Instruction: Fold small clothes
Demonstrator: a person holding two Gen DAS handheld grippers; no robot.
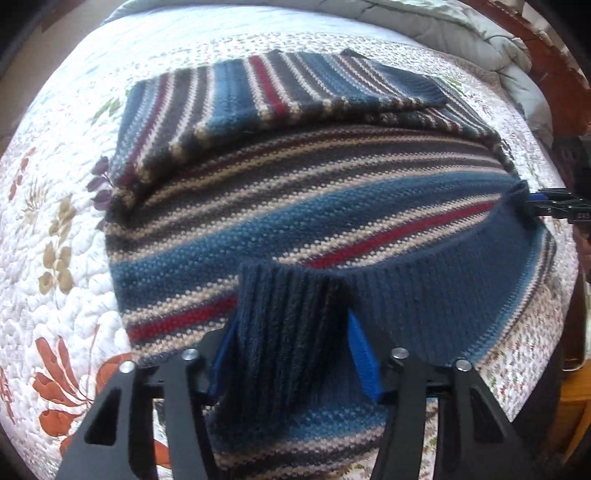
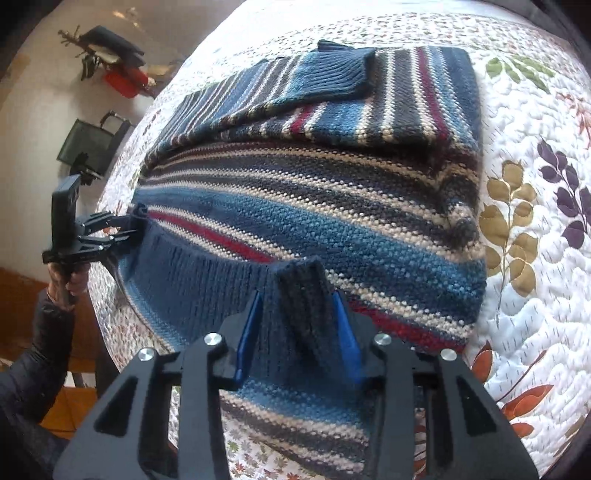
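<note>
A striped knit sweater [image 1: 295, 206] in blue, navy, cream and red lies on a floral quilt, sleeves folded across its far part. My left gripper [image 1: 291, 314] is shut on the sweater's navy ribbed hem, which bunches up between the blue pads. My right gripper [image 2: 299, 291] is shut on the same ribbed hem [image 2: 207, 280] at the other corner. Each gripper shows in the other's view: the right gripper [image 1: 532, 206] at the right edge, the left gripper [image 2: 129, 232] at the left. The hem is lifted a little and stretched between them.
The white floral quilt [image 1: 55, 258] covers the bed around the sweater. A grey comforter [image 1: 480, 33] and wooden headboard [image 1: 554, 74] lie beyond. In the right wrist view a dark chair [image 2: 92, 147] and a shelf with items [image 2: 110, 62] stand off the bed's left side.
</note>
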